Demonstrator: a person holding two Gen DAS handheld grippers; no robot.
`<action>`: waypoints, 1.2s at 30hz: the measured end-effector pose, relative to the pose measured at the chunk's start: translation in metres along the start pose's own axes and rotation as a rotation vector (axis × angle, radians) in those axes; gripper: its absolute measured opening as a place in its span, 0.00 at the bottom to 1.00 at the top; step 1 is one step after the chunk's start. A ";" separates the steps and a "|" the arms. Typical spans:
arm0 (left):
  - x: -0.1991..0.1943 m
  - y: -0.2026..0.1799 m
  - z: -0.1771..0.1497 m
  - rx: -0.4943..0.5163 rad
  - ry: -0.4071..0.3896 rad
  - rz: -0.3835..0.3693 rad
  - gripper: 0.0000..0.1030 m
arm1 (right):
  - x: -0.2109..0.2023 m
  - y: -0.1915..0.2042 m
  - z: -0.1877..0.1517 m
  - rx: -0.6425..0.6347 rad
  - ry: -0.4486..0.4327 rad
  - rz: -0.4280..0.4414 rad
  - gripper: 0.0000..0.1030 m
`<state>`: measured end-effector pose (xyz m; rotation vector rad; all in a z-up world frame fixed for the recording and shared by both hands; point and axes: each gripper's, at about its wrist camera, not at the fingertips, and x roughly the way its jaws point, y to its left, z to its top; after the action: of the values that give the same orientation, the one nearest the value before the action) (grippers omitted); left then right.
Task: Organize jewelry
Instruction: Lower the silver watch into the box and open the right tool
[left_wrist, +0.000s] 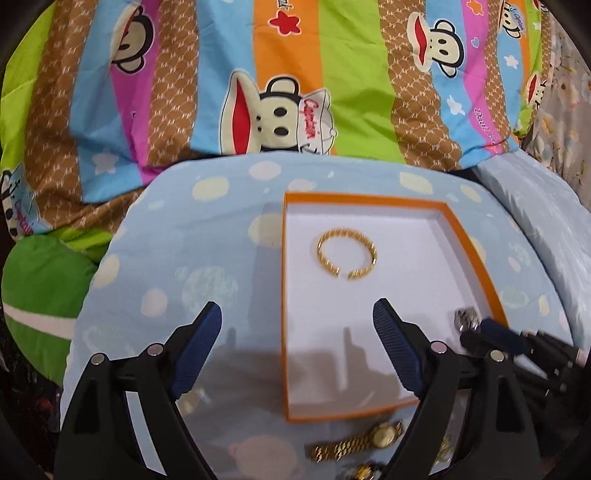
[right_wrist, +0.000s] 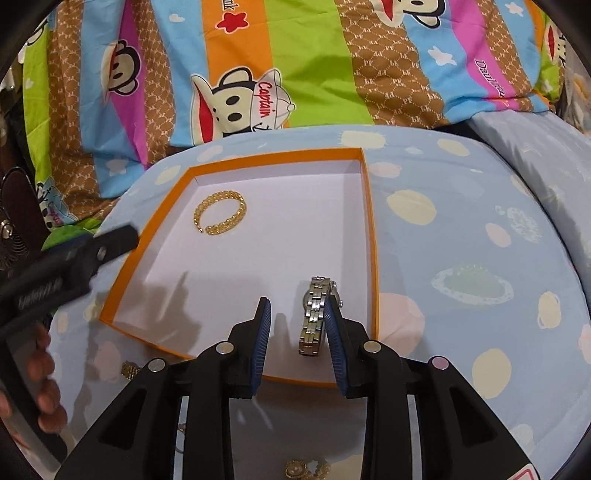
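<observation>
An orange-rimmed box (left_wrist: 369, 199) with a white floor lies on the blue spotted pillow; it also shows in the right wrist view (right_wrist: 373, 229). A gold open bangle (left_wrist: 346, 253) lies inside it, also seen in the right wrist view (right_wrist: 220, 213). My left gripper (left_wrist: 297, 321) is open and empty over the box's near left edge. My right gripper (right_wrist: 298, 306) is open over the box's near right corner; a silver watch (right_wrist: 317, 316) stands between its fingers, against the right finger (right_wrist: 334, 325). The watch also peeks into the left wrist view (left_wrist: 466, 319).
A gold watch (left_wrist: 365, 441) lies on the pillow in front of the box, with more gold pieces (right_wrist: 306, 470) near the bottom edge. A striped cartoon-monkey quilt (left_wrist: 295, 74) lies behind. The left gripper and the hand holding it show at the left of the right wrist view (right_wrist: 74, 258).
</observation>
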<state>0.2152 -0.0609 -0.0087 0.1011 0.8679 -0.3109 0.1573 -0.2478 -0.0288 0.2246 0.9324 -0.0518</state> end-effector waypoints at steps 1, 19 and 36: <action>0.001 0.000 -0.005 0.006 0.005 0.006 0.79 | 0.001 0.000 0.000 -0.005 0.000 -0.007 0.26; 0.013 0.011 -0.041 -0.034 0.092 -0.028 0.72 | -0.015 0.001 0.067 0.005 -0.113 0.005 0.09; 0.013 0.013 -0.043 -0.034 0.086 -0.060 0.72 | 0.033 -0.008 0.037 0.019 -0.017 0.027 0.10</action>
<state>0.1952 -0.0418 -0.0470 0.0573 0.9628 -0.3494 0.2051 -0.2616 -0.0354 0.2537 0.9125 -0.0373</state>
